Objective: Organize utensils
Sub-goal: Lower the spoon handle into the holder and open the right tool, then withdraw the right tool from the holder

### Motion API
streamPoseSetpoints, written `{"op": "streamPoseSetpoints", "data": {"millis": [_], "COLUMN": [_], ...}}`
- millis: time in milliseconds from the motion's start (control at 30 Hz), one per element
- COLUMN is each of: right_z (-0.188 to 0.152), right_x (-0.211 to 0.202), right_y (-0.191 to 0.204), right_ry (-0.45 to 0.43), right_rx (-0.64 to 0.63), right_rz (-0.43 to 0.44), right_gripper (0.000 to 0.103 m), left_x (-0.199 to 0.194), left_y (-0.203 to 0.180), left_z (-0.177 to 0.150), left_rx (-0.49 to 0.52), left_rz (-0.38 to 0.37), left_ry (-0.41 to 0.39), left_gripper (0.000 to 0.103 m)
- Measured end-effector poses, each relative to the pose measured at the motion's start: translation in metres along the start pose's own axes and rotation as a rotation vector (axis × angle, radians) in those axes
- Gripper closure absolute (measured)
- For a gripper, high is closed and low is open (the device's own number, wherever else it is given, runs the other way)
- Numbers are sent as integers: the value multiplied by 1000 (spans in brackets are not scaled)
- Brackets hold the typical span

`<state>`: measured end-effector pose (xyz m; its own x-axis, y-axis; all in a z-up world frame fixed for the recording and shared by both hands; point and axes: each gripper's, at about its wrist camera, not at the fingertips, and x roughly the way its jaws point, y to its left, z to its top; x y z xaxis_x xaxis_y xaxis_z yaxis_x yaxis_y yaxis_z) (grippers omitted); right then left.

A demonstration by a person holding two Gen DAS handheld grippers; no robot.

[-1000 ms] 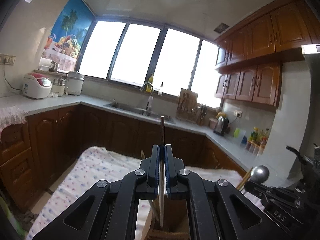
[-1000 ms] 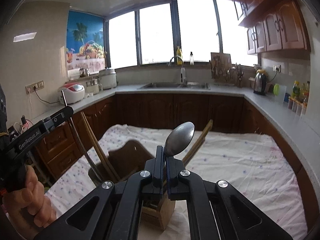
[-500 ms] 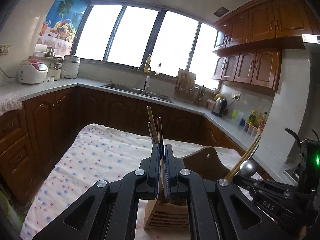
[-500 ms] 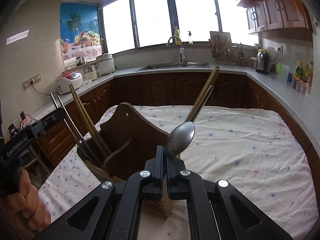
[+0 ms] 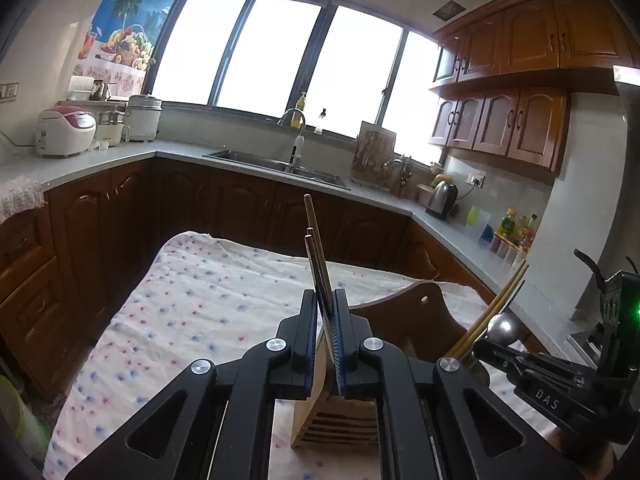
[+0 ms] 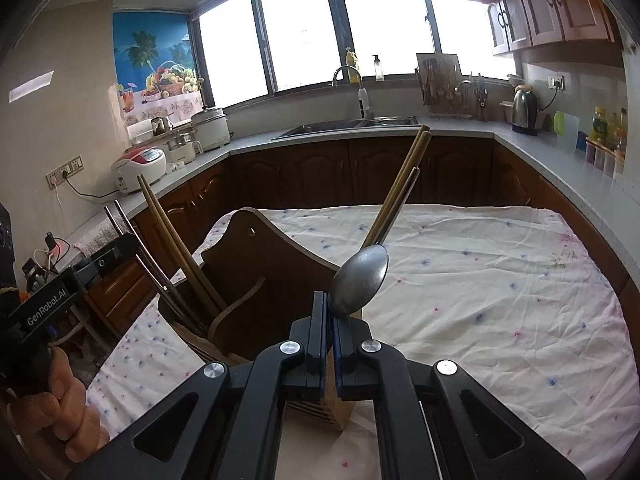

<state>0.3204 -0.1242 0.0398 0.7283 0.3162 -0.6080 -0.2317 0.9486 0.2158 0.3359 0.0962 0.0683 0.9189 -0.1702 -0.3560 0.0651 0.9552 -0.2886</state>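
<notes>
A wooden utensil holder (image 6: pixel 256 276) (image 5: pixel 400 316) stands on the flowered tablecloth (image 6: pixel 480 280). My left gripper (image 5: pixel 325 296) (image 6: pixel 132 242) is shut on two metal chopsticks (image 5: pixel 316 264) (image 6: pixel 136 240), whose lower ends reach down into the holder's left compartment. A pair of wooden chopsticks (image 6: pixel 172 236) leans in that same compartment. My right gripper (image 6: pixel 329 300) (image 5: pixel 480 346) is shut on the handle of a metal spoon (image 6: pixel 360 280) (image 5: pixel 503 326); its bowl points up above the holder's right side. More chopsticks (image 6: pixel 400 192) (image 5: pixel 496 304) lean out to the right behind the spoon.
The cloth-covered table (image 5: pixel 192 304) has dark wood cabinets (image 6: pixel 360 172) and a grey counter (image 6: pixel 540 148) around it. A sink (image 6: pixel 352 124), rice cookers (image 6: pixel 140 164) and a kettle (image 6: pixel 524 108) sit on the counter. A hand (image 6: pixel 60 412) holds the left gripper's grip.
The left gripper drew up and back, so the holder shows more below it and the chopsticks now tilt left. The right gripper tipped down with the spoon, then held still.
</notes>
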Motion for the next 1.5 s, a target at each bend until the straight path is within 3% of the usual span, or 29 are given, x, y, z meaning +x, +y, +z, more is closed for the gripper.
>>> {"op": "streamPoseSetpoints", "data": {"millis": [300,467,533,600,667,867,933,1000,1200,1500], "right_z": [-2,-3,-4,-6,-9,-19,-23,-28,-38,-53], "right_x": [-1,-5,-7,-10,-15,-28,-33,-38,-55,-92], "right_y": [0,-1,-2,-2,-4,-12,-14,-13,-13,-5], "right_ry": [6,7,7,3,-2,-13,-20,-22,-38,-84], "right_rx": [8,19,25,34,43,70,74,71,82,97], "right_rz": [11,21,27,27,32,34,35,29,43,76], "right_gripper": [97,95,88,69,64,38,35,23,13,11], "left_x": [2,-1,-3,-6,-10,-29,-40,-48,-70,-116], "left_y": [-6,-4,-4,-5,-7,-8,-6,-2,5,6], "left_z": [-2,-2,-2,-1,0,-7,-11,-17,-27,-39], "left_rx": [9,0,-2,2,5,3,-12,-25,-62,-64], "left_rz": [13,26,22,23,28,35,42,43,57,103], "left_ry": [23,23,23,23,18,0,-4,-5,11,25], "left_gripper": [97,81,81,76,60,29,20,15,5,1]}}
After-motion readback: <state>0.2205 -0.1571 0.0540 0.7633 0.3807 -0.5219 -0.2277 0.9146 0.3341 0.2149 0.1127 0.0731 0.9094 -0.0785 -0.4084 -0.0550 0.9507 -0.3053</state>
